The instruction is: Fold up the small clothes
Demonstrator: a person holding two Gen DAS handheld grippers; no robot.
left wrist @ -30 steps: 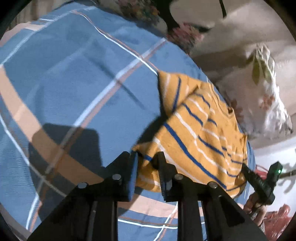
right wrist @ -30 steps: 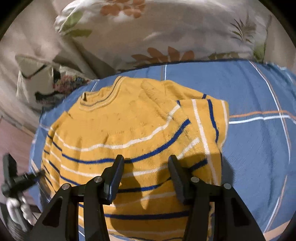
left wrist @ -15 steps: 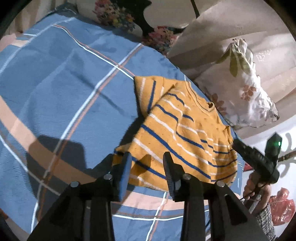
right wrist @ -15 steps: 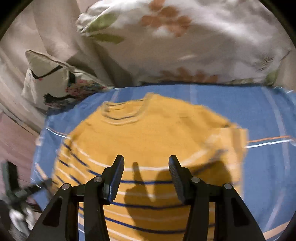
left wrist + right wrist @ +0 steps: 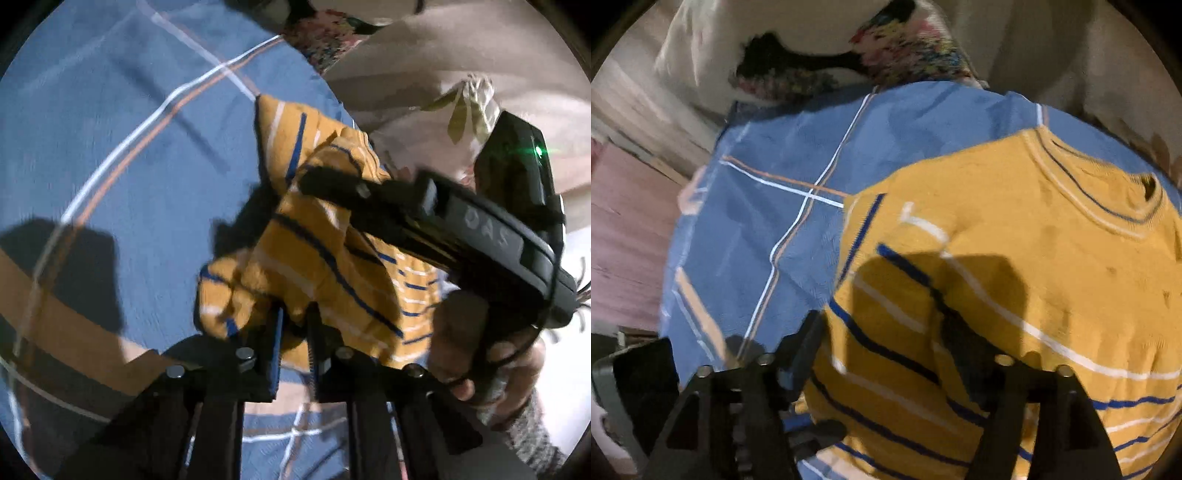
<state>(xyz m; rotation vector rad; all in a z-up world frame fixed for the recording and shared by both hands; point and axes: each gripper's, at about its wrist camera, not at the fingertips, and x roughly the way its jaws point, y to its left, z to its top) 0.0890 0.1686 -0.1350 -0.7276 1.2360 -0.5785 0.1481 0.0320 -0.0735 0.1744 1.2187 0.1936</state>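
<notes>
A small yellow sweater (image 5: 1015,266) with blue and white stripes lies on the blue plaid bed sheet (image 5: 783,155). My left gripper (image 5: 295,317) is shut on the sweater's bunched hem (image 5: 255,291) and lifts it off the sheet (image 5: 129,155). My right gripper (image 5: 886,332) is open, its jaws wide apart, low over the sweater's left side near the folded sleeve. In the left wrist view the right gripper's body (image 5: 461,221) crosses over the sweater, held by a hand (image 5: 480,347).
Floral pillows (image 5: 849,51) lie at the head of the bed, another pillow (image 5: 469,99) beside the sweater. The bed edge and a pinkish floor (image 5: 624,236) are to the left in the right wrist view.
My left gripper has closed on the sweater's hem and raised it, bunching the cloth. My right gripper has swung left across the sweater and stayed open.
</notes>
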